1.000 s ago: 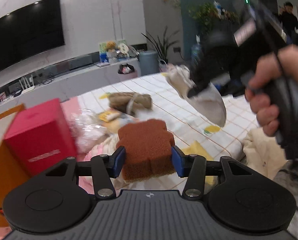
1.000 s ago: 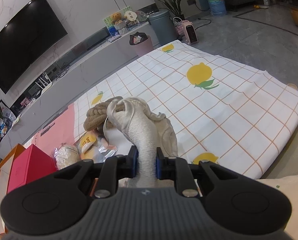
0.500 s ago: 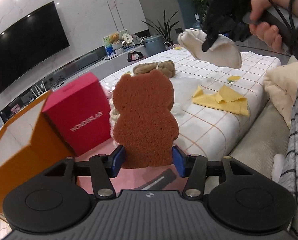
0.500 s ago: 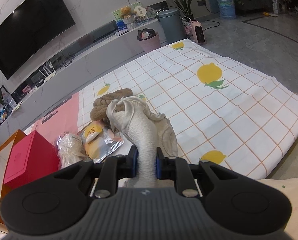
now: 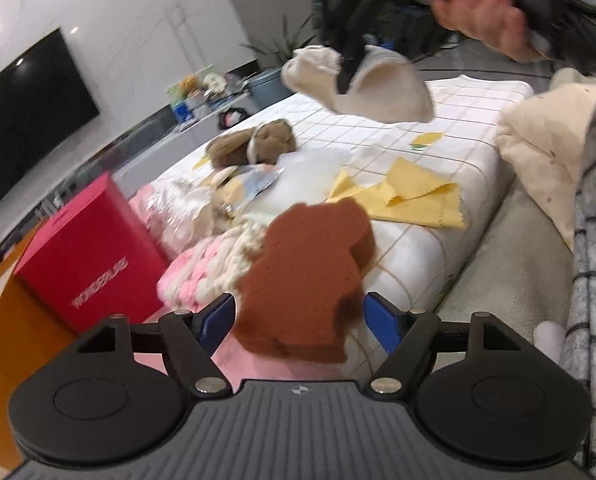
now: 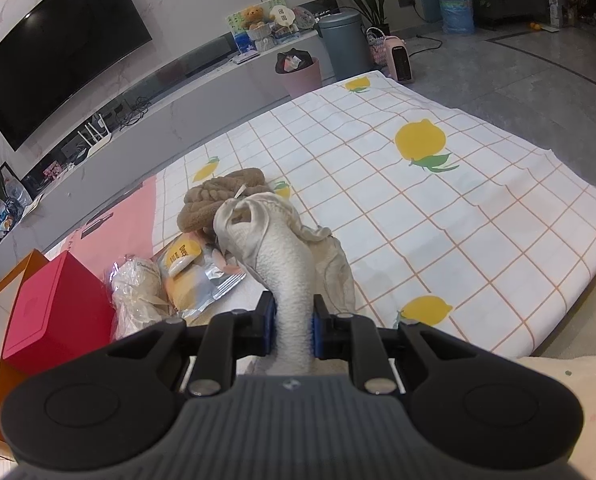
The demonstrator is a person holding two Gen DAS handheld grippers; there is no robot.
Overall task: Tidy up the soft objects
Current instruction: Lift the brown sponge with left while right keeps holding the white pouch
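Note:
In the left wrist view my left gripper (image 5: 298, 316) is open, its blue pads apart from the brown bear-shaped sponge (image 5: 310, 276), which is tilted and loose between them, above a pink and white knitted piece (image 5: 206, 264). My right gripper (image 6: 293, 326) is shut on a cream cloth (image 6: 274, 248) and holds it in the air; the same cloth shows in the left wrist view (image 5: 362, 84). A brown plush toy (image 5: 254, 144) lies on the checked lemon-print sheet (image 6: 418, 208). A yellow cloth (image 5: 410, 200) lies near the sheet's edge.
A red box (image 5: 86, 256) stands at the left beside an orange box (image 5: 14, 344). Snack packets (image 6: 194, 276) and a clear bag (image 6: 134, 292) lie by the plush toy. A cream pillow (image 5: 546, 152) is at the right. A TV wall and low cabinet are behind.
My left gripper's pads have opened and the brown sponge has tipped over and slipped free. My right gripper still holds the cream cloth up and has barely moved.

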